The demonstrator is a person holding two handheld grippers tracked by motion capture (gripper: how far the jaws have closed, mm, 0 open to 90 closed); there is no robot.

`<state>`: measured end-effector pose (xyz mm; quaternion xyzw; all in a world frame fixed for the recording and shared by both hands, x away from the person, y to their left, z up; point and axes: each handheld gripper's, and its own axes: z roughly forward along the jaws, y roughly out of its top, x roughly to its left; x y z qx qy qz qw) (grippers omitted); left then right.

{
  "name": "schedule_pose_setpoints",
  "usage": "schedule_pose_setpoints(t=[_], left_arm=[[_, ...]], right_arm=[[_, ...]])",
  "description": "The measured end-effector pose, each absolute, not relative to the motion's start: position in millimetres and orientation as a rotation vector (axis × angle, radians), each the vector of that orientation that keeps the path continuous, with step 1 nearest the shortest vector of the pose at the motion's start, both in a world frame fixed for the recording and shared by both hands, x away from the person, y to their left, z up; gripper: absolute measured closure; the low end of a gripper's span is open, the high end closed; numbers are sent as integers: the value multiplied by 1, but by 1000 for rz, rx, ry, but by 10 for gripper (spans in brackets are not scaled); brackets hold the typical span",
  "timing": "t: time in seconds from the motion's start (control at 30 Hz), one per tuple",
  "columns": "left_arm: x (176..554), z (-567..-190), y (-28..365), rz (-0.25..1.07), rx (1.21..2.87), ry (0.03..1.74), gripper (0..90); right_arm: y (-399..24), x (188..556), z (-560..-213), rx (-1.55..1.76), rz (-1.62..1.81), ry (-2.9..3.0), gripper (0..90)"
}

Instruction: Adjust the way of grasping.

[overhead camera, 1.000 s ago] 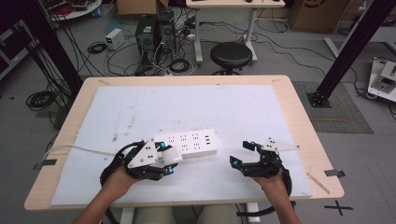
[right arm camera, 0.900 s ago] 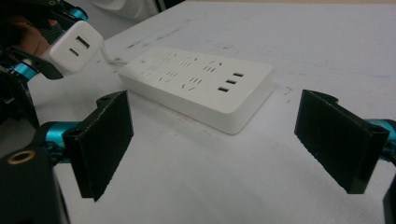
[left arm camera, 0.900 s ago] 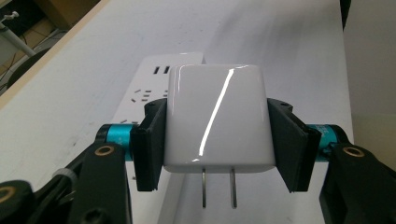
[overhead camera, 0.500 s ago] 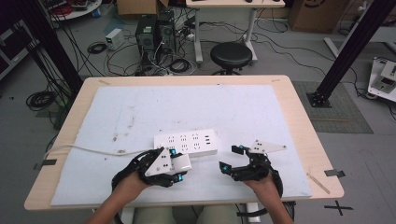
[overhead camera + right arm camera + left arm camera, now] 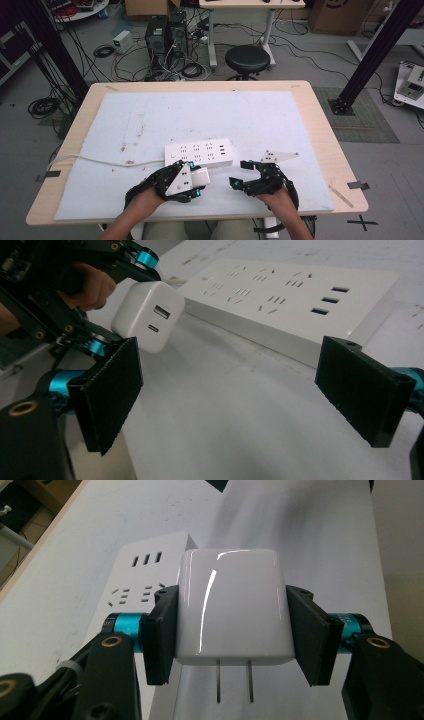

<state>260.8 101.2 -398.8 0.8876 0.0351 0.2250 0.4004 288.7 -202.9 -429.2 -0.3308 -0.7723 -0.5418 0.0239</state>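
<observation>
- My left gripper [image 5: 235, 625] has its fingers [image 5: 161, 630] clamped on the two flat sides of the white charger [image 5: 232, 610], holding it just off the near edge of the power strip [image 5: 199, 152], clear of the worktop [image 5: 320, 115].
- My right gripper [image 5: 245, 385] stands wide open with nothing between its fingers, near the strip's right end where the three USB slots sit.
- I judge the main risk is misalignment: the two prongs [image 5: 234, 680] point back toward my camera, away from the strip, so I must turn the charger before the prongs can meet a socket. Pressing at a tilt could bend them or skid them across the strip's face.
- The glossy shell looks slippery; a twist during pushing could let it rotate in the pads.
- The strip lies loose on the white mat [image 5: 125, 120], so a push may shove it away from me unless my right gripper steadies it.
- The charger is a rounded white cube, with two ports on the face opposite the prongs, seen in the right gripper view.
</observation>
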Motion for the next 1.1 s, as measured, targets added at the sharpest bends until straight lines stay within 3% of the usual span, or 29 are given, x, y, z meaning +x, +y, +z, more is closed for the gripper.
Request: schedule_pose_setpoints(t=[1.1], left_arm=[[255,-398,85,654,2243,-32,426]], right_arm=[[-177,303,-429,-965,-1472,-2165,119]])
